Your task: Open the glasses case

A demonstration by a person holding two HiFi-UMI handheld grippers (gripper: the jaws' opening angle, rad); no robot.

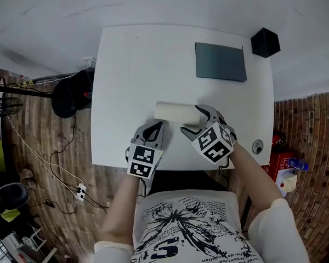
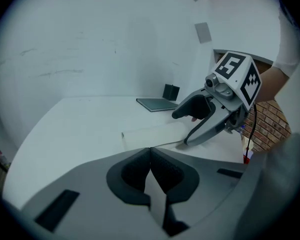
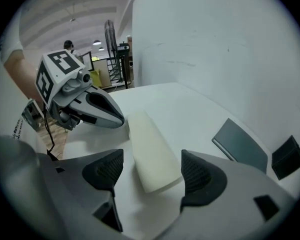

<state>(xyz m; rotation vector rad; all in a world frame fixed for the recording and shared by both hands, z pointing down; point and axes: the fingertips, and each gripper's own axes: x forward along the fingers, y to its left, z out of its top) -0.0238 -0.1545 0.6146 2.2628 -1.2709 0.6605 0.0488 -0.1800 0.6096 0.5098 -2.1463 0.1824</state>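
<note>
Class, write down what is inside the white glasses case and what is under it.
The glasses case is closed, so its inside cannot be seen. Under it is the white table, on which it lies flat; the covered patch is hidden.
</note>
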